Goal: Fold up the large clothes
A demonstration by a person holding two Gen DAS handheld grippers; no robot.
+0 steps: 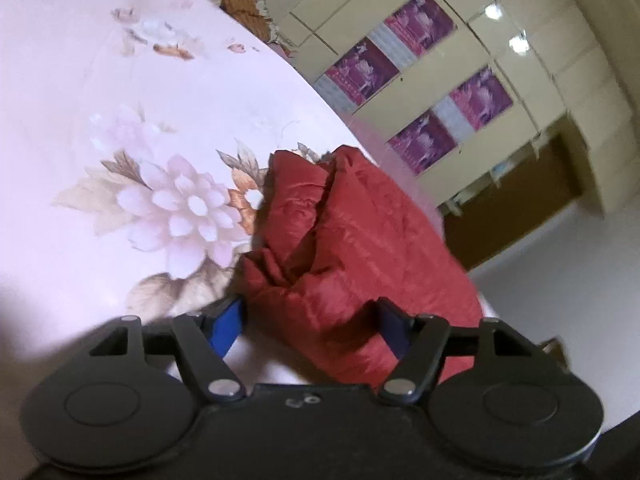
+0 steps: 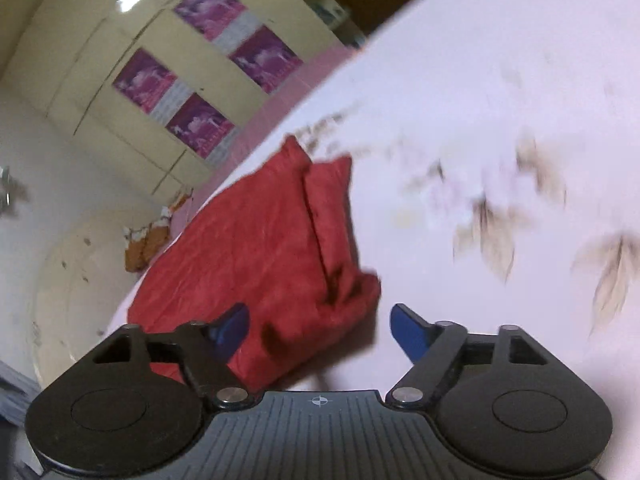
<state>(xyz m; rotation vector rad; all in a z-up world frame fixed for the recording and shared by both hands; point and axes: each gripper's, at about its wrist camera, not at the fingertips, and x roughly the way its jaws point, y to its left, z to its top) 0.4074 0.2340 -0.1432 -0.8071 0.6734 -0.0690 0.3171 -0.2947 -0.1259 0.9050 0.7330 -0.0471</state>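
A red quilted garment [image 1: 352,240] lies folded in a thick bundle near the edge of a bed covered by a pale floral sheet [image 1: 120,128]. My left gripper [image 1: 310,320] is open, its blue-padded fingers [image 1: 226,322] straddling the near end of the bundle, which reaches in between them. In the right wrist view the same red garment [image 2: 264,248] lies ahead. My right gripper [image 2: 322,326] is open, with a corner of the bundle between its blue fingertips [image 2: 408,330].
The bed edge runs just beside the garment, with floor beyond it. A cream wardrobe with purple posters [image 1: 420,80] stands past the bed; it also shows in the right wrist view [image 2: 192,80]. A worn brown patch [image 1: 244,12] shows at the bed's far side.
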